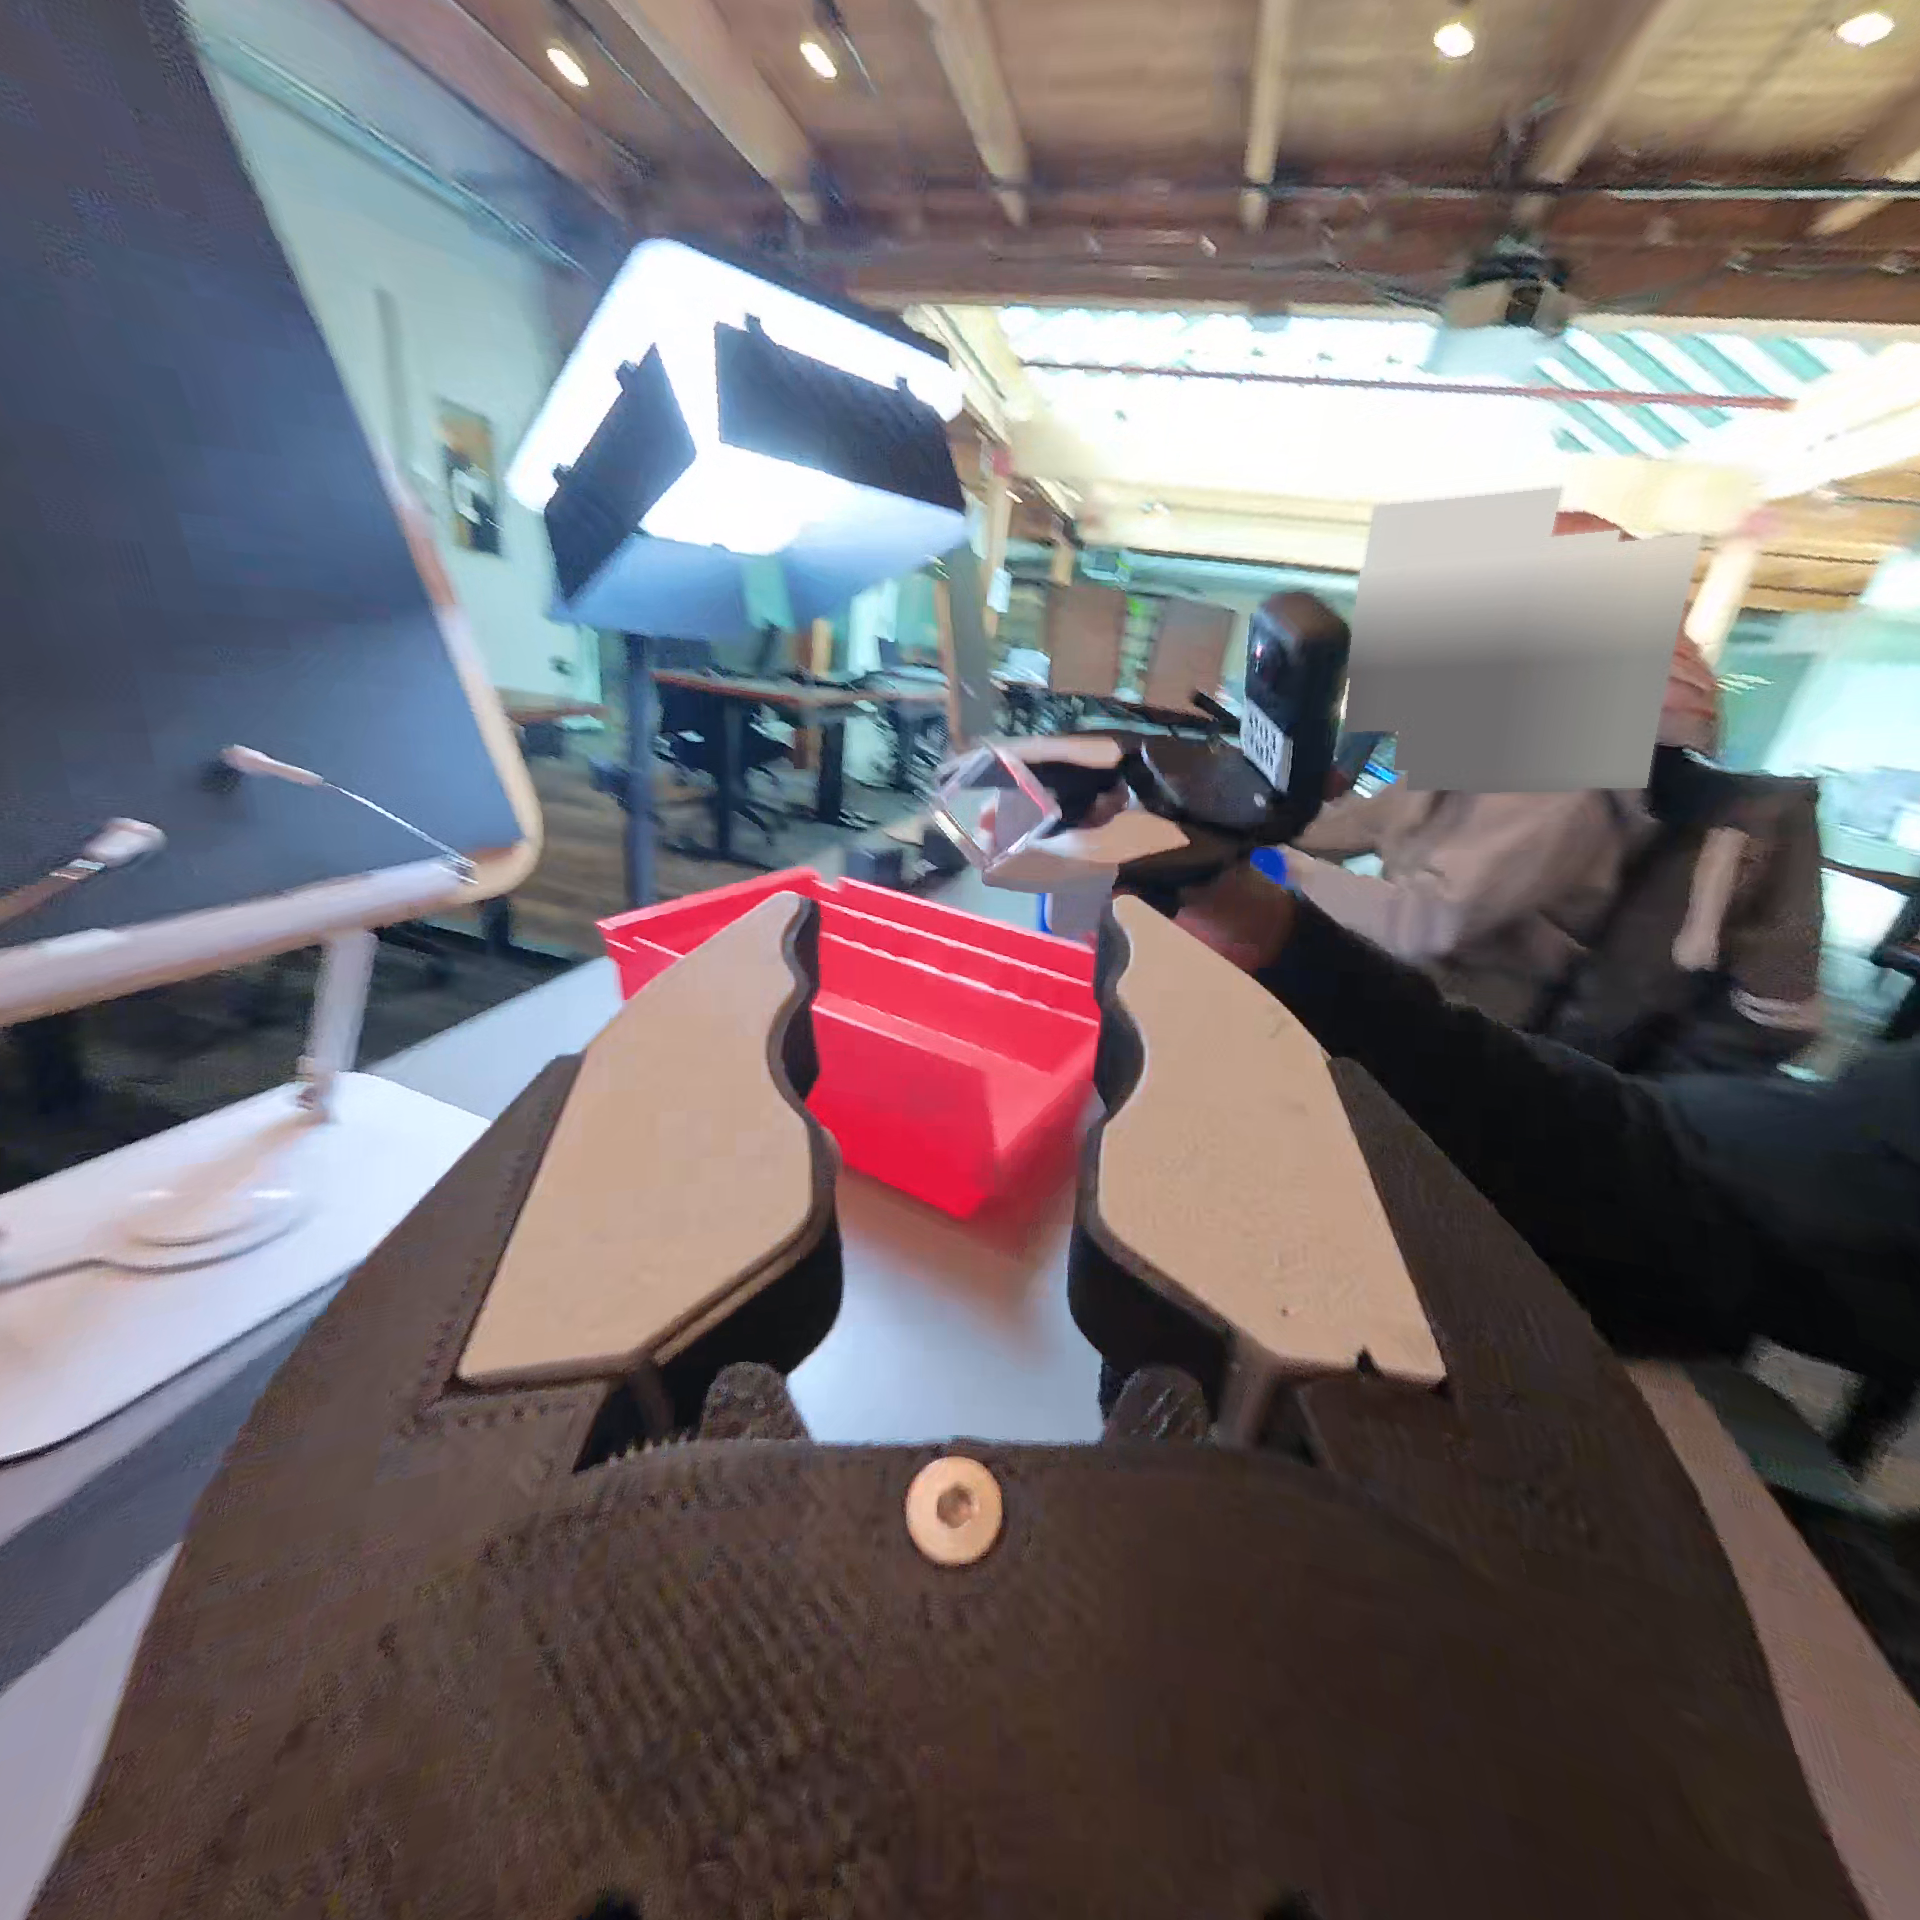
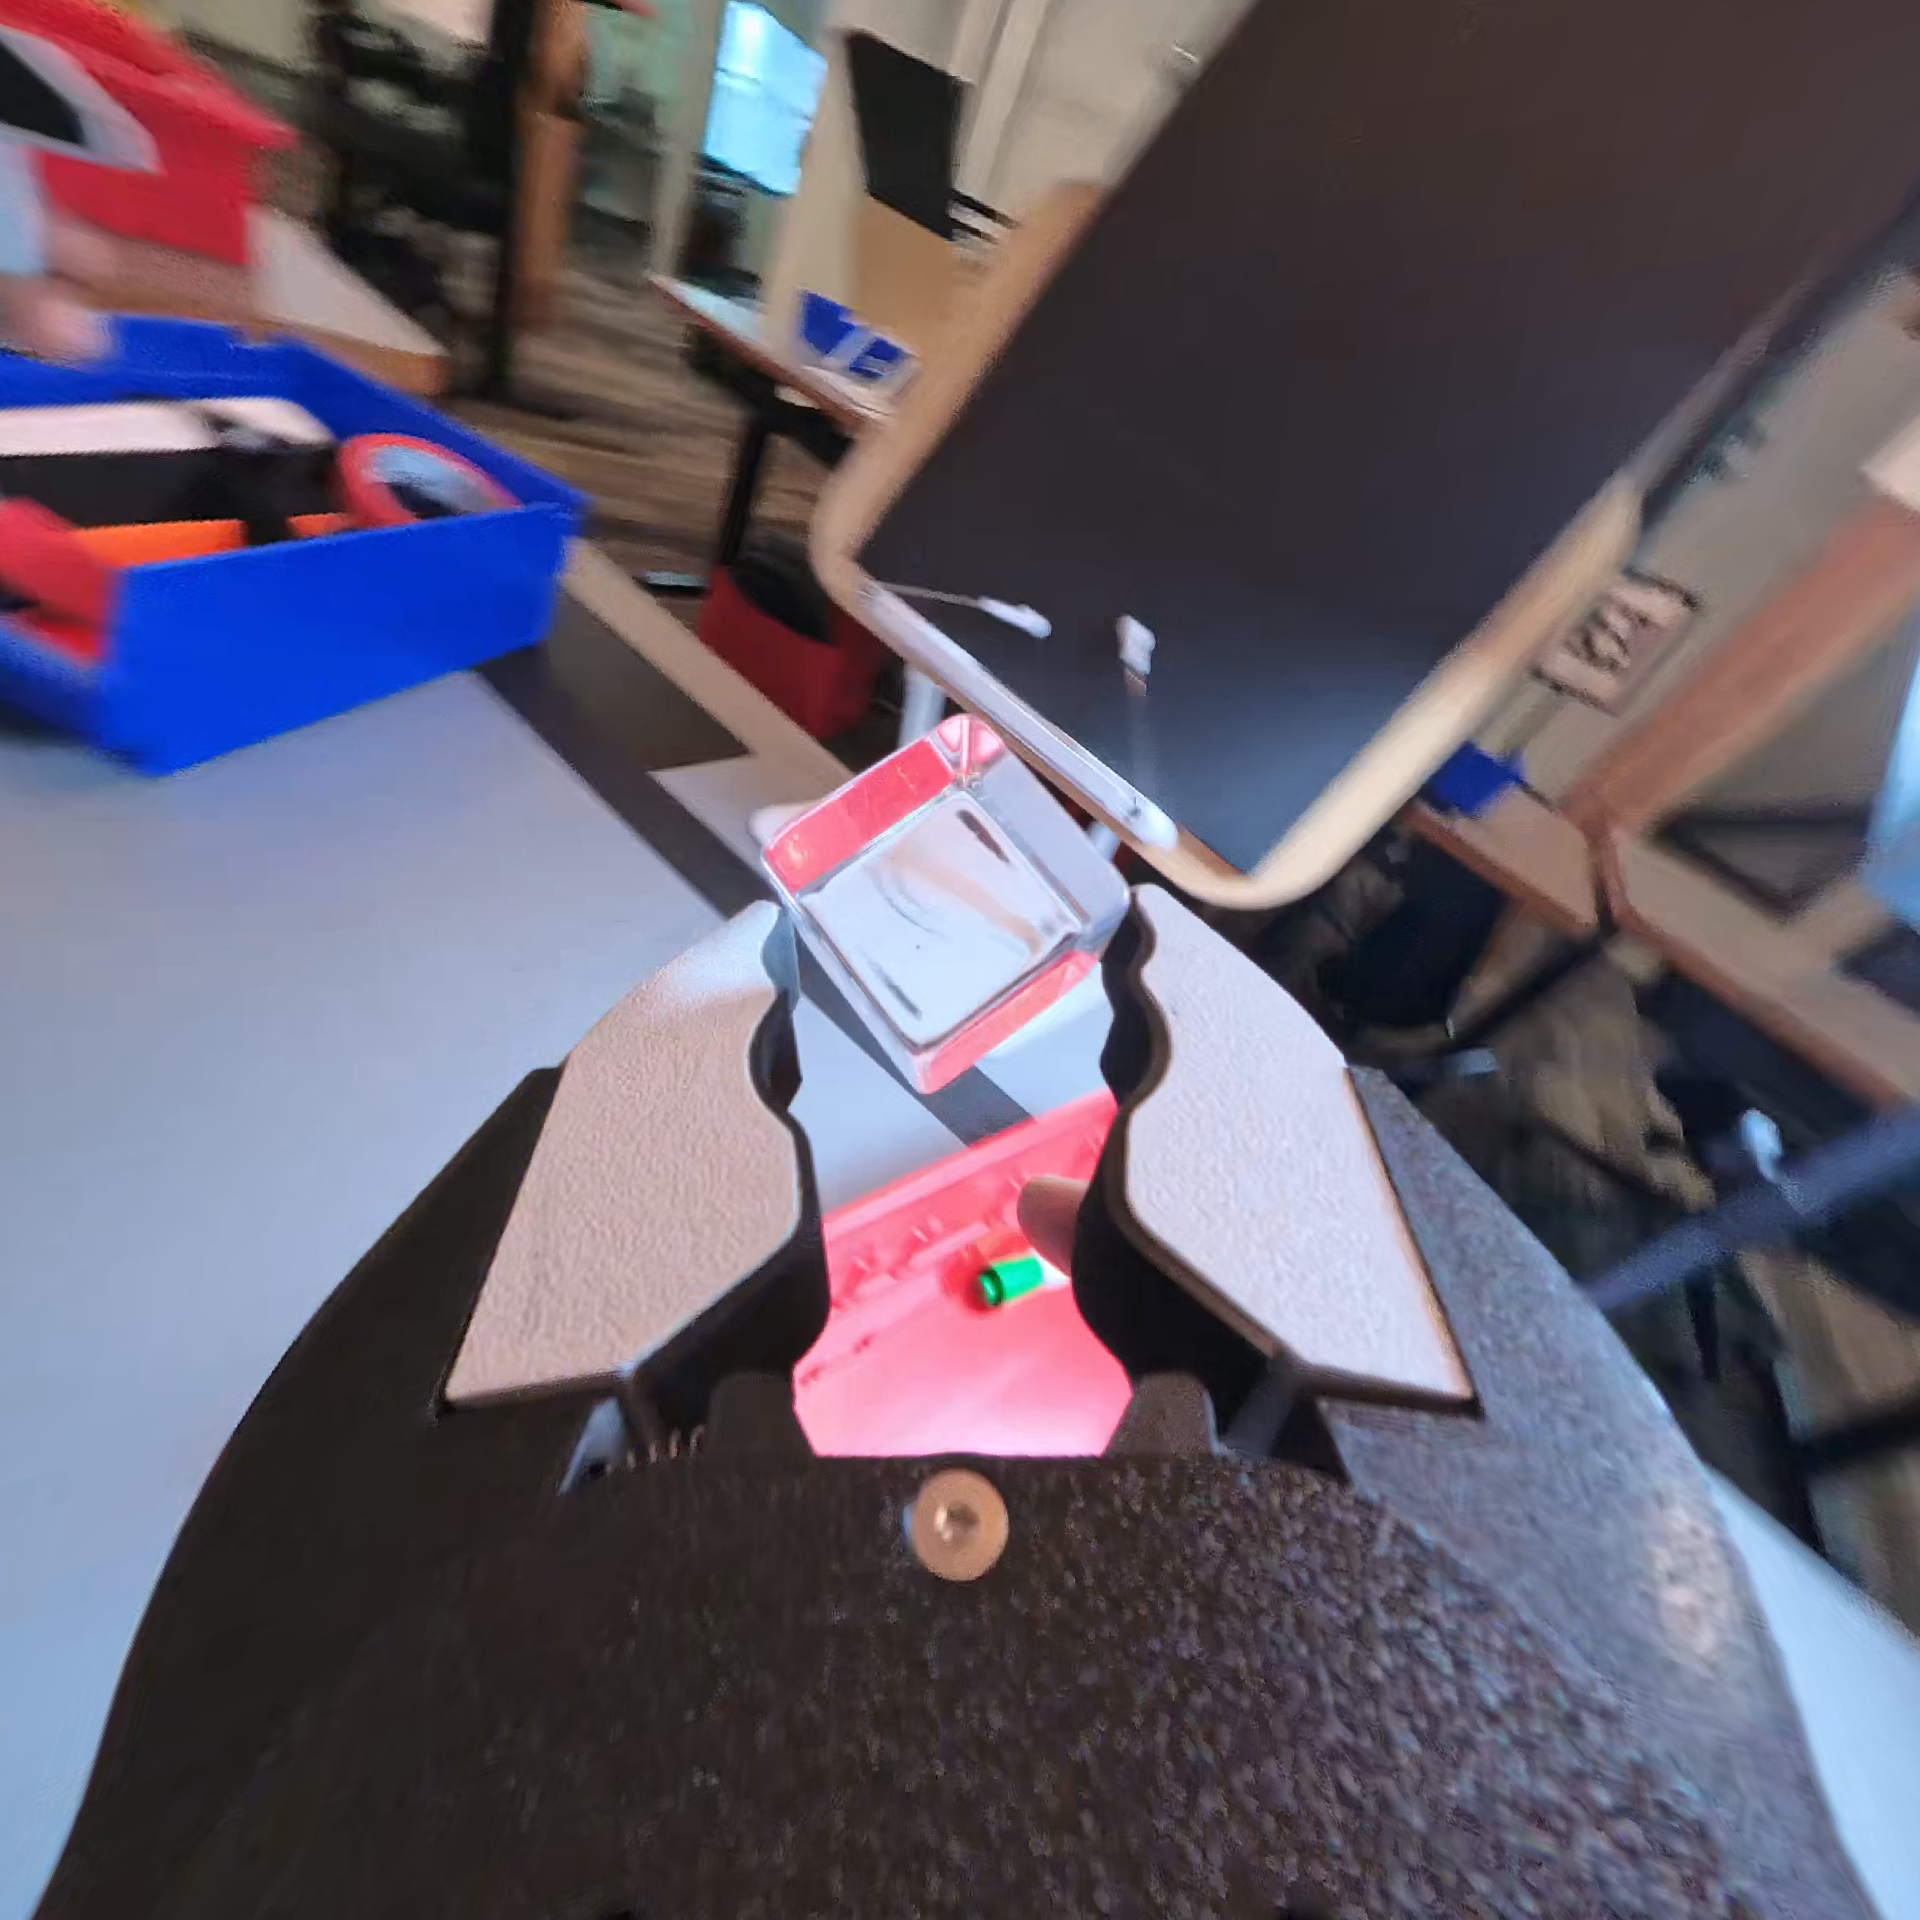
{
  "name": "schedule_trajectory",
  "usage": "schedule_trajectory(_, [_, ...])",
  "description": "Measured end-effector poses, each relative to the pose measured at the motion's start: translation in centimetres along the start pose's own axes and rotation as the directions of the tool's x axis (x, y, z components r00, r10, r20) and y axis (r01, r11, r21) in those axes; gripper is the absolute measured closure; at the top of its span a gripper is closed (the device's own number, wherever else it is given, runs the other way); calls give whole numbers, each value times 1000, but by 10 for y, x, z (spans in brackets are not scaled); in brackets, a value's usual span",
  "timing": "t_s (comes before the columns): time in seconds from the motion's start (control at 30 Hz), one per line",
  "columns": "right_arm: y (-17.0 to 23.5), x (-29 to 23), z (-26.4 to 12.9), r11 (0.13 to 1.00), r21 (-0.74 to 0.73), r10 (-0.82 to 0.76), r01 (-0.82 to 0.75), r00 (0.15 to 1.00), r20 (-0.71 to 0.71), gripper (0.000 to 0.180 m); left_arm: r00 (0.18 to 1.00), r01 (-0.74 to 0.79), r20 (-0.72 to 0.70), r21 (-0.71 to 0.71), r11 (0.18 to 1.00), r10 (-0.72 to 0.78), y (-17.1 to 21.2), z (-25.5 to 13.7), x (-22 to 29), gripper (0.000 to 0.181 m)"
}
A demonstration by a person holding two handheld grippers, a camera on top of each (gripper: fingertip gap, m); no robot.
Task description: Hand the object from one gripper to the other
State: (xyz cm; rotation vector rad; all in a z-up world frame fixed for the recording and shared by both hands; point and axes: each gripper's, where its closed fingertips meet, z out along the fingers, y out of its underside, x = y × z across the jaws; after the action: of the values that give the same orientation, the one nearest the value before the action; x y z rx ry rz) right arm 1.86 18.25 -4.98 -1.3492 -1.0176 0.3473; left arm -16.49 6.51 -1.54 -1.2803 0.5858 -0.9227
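While the right claw (image 2: 951, 935) pinches a clear cube (image 2: 940, 909) aloft over the table's (image 2: 312, 935) edge, left claw (image 1: 951, 971) gapes empty. Hard, slick; take exposed flat faces.

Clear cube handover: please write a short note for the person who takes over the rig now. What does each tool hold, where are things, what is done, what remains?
Right tool: shut on the clear, glassy cube, gripped at its fingertips, raised in the air above the grey table.
Left tool: open, holds nothing, pointing over the red plastic bin. The right tool with the cube shows ahead of it, up and to the right, apart from it.
Done: cube picked up by the right tool.
Left: bring the tools together, shut the left tool on the cube, then open the right tool.
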Motion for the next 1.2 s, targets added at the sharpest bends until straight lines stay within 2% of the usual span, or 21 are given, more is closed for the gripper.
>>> schedule_trajectory(0.1, [48,40,3,981,-74,171,-180,979,-115,123,993,-27,119,90,996,16,-16,-10,-17,138])
schedule_trajectory(0.2, [97,54,12,939,-205,240,-277,953,-187,122,973,-69,226,136,988,36,-25,-20,-32,143])
schedule_trajectory(0.37, [154,61,41,838,-353,355,-415,908,-224,122,952,-131,294,128,983,89,-32,-29,-39,147])
schedule_trajectory(0.53, [206,82,72,705,-542,367,-457,890,-272,122,931,-193,331,96,977,151,-37,-35,-42,150])
schedule_trajectory(0.87, [249,105,91,609,-638,355,-471,881,-312,122,903,-221,399,116,968,159,-51,-56,-55,151])
schedule_trajectory(1.2, [257,106,87,563,-660,362,-497,866,-344,119,891,-223,426,117,968,154,-54,-65,-62,151])
